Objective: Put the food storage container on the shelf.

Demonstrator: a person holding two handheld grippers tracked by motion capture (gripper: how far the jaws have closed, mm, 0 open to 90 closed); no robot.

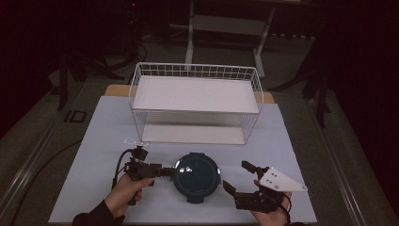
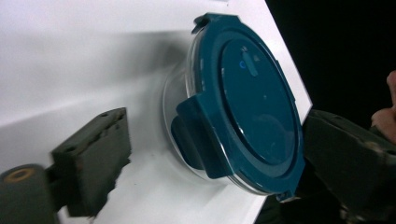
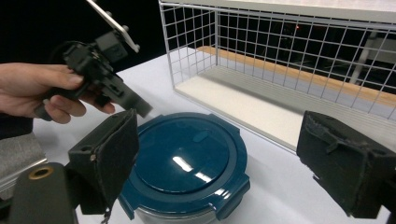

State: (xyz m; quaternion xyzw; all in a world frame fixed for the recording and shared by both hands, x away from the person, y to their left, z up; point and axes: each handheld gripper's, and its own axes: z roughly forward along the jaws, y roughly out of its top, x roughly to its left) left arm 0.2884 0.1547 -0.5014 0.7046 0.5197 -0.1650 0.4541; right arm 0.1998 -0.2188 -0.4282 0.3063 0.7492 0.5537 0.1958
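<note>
My high camera looks forward and down on the whole worktop (image 1: pixel 94 141) from far. The left claw (image 2: pixel 210 154) camera looks along its jaws, very near the container (image 2: pixel 243 102). The right claw (image 3: pixel 219 163) camera faces the rack (image 3: pixel 280 56), also near. All three views share the container.

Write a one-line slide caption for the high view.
Two hand-held grippers flank a round blue-lidded container in front of a white wire rack.

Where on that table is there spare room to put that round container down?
Both shelves of the white wire rack are bare, and so is the table left of it. It's crowded in front: the blue-lidded container sits between the left gripper and right gripper.
</note>
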